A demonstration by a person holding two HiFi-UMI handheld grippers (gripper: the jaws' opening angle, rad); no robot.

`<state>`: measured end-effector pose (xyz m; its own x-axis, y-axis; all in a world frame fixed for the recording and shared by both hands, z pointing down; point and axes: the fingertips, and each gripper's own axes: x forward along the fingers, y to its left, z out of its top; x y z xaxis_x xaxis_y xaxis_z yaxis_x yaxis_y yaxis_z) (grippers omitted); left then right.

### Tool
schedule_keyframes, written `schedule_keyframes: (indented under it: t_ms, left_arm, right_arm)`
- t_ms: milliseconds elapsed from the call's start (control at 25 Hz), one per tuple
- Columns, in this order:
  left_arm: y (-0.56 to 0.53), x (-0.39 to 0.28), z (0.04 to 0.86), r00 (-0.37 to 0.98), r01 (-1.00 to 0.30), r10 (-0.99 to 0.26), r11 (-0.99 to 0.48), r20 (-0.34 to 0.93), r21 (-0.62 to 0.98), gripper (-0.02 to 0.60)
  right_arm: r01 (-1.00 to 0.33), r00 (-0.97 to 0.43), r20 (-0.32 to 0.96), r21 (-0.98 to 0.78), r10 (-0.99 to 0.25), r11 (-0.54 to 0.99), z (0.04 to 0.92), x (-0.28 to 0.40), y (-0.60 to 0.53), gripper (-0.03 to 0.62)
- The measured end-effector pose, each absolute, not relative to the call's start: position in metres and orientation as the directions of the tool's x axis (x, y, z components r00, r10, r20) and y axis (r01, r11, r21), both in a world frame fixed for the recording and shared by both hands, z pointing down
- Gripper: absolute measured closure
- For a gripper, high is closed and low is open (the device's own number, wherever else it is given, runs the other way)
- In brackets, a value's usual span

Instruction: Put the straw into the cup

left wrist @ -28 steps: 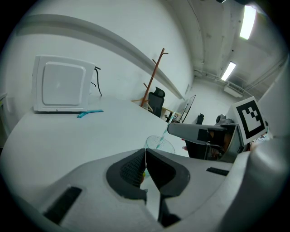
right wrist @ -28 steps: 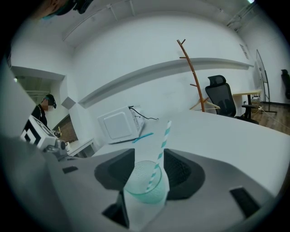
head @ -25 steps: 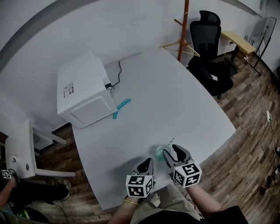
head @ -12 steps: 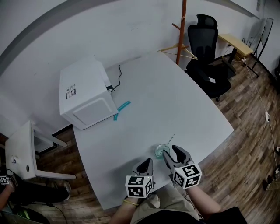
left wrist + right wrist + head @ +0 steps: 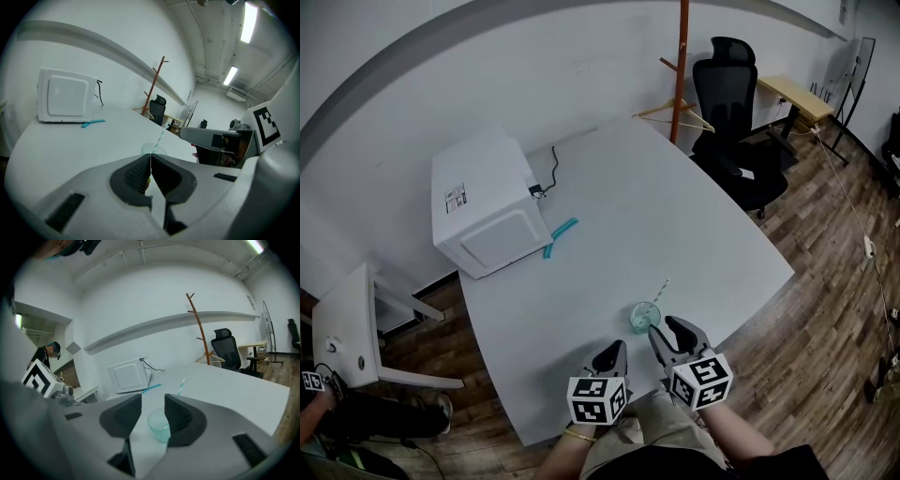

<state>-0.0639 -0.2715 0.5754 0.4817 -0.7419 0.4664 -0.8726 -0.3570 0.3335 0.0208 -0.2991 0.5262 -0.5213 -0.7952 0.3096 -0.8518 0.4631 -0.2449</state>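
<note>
A clear teal cup [image 5: 645, 316] stands on the white table [image 5: 675, 206] near its front edge. A striped straw [image 5: 661, 292] leans out of the cup to the far right. My right gripper [image 5: 667, 329] sits just behind the cup. Its jaws are closing, apart, with nothing pressed between them. In the right gripper view the cup [image 5: 158, 425] shows just ahead between the jaws of my right gripper [image 5: 153, 400], with the straw [image 5: 180, 385] above. My left gripper [image 5: 618, 349] is shut and empty, left of the cup. In the left gripper view, past my left gripper [image 5: 150, 160], stand the cup [image 5: 153, 149] and straw [image 5: 161, 138].
A white microwave [image 5: 487, 214] sits at the table's far left, with a teal strip [image 5: 560, 234] lying beside it. A black office chair [image 5: 733, 105] and a wooden coat stand [image 5: 679, 66] are beyond the far edge. A small white side table [image 5: 347, 328] is left.
Both grippers drew back toward the person and rose a little. The right gripper's jaws, earlier around the cup, now sit just behind it, and the cup with the straw stands free.
</note>
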Motion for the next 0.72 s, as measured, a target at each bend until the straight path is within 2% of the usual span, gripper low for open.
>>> schedule_keyframes:
  t_ms: [280,720]
  left_arm:
    - [-0.256,-0.065,0.562,0.496,-0.865,-0.744,-0.377,0.447,0.331,0.563]
    - [-0.223,-0.063,0.552,0.519,-0.853,-0.736,-0.414,0.434,0.318,0.563]
  right_arm:
    - [-0.864,-0.499,0.276,-0.234,-0.822,0.446,0.510,0.024,-0.281,0.500]
    - [-0.881,-0.462,0.243,-0.234,-0.853,0.411,0.493,0.033,-0.242,0.530]
